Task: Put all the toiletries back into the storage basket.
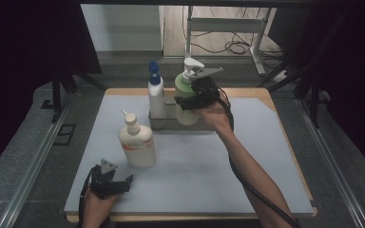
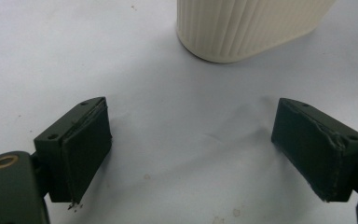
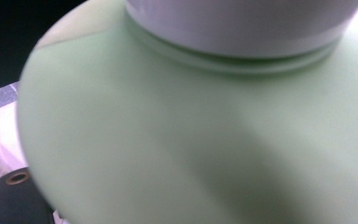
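In the high view, nearest the camera, the left gripper [image 1: 123, 183] rests low on the grey mat [image 1: 266, 180] at its near left corner, the hand behind it and the forearm barely entering the frame. Taking the wire rack [image 1: 168, 122] at the mat's far edge as landmark: the cream pump bottle [image 1: 137, 142] stands just in front of the rack's left end, between rack and left gripper. In the rack stand a white bottle with blue cap [image 1: 156, 92] at its left end and a green pump bottle [image 1: 186, 97] at its right end. The right gripper [image 1: 190, 102] is pressed to the green bottle's upper body, the right forearm reaching diagonally across the mat, wrist raised.

In the left gripper view, the two black jaws stand wide apart over bare mat, holding nothing; the ribbed base of the cream bottle [image 2: 247, 28] sits ahead, well clear of them.

In the right gripper view, the green bottle's shoulder [image 3: 191, 140] and white collar [image 3: 242, 23] are very close and blurred; the jaws are hidden, so whether they have clamped cannot be told.

I judge the green bottle rigid plastic, smooth and possibly slippery, fairly heavy if full and top-heavy with its pump. The body just below the shoulder looks the best hold; the pump head would likely give or turn.
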### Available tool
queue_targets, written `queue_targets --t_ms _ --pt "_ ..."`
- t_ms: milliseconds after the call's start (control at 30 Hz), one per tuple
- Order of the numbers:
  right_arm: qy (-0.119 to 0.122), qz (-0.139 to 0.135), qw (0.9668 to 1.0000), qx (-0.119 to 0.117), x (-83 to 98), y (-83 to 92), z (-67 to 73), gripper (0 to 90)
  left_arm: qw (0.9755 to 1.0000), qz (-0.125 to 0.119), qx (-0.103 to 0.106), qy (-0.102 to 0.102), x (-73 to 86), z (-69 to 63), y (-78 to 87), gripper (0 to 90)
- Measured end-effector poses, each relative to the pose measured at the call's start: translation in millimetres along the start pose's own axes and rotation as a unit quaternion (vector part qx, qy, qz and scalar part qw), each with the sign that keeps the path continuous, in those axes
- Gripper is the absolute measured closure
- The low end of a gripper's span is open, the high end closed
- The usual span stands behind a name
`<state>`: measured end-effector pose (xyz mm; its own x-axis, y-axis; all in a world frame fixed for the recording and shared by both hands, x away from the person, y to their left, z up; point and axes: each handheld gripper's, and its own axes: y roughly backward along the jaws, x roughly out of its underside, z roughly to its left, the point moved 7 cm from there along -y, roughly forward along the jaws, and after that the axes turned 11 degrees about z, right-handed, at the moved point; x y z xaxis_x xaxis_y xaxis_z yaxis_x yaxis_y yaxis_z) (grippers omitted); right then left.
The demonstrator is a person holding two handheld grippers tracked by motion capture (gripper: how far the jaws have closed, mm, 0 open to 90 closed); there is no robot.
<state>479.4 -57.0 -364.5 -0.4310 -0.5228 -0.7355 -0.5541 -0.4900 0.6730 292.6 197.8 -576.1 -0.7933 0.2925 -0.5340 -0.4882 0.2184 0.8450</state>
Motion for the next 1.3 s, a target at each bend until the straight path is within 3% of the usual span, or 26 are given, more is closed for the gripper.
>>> queue_targets --t_ms 600,1300 --pt "-0.019 -0.002 0.9996 0.02 -9.5 -19.6 -16.6 12.3 1.0 0.001 0.0 0.0 0.0 0.0 0.0 11.5" --pt "-0.019 0.01 0.9991 0.037 -12.3 -50.6 -26.4 12.3 1.0 0.001 0.0 0.002 0.0 -0.2 0.1 11.5"
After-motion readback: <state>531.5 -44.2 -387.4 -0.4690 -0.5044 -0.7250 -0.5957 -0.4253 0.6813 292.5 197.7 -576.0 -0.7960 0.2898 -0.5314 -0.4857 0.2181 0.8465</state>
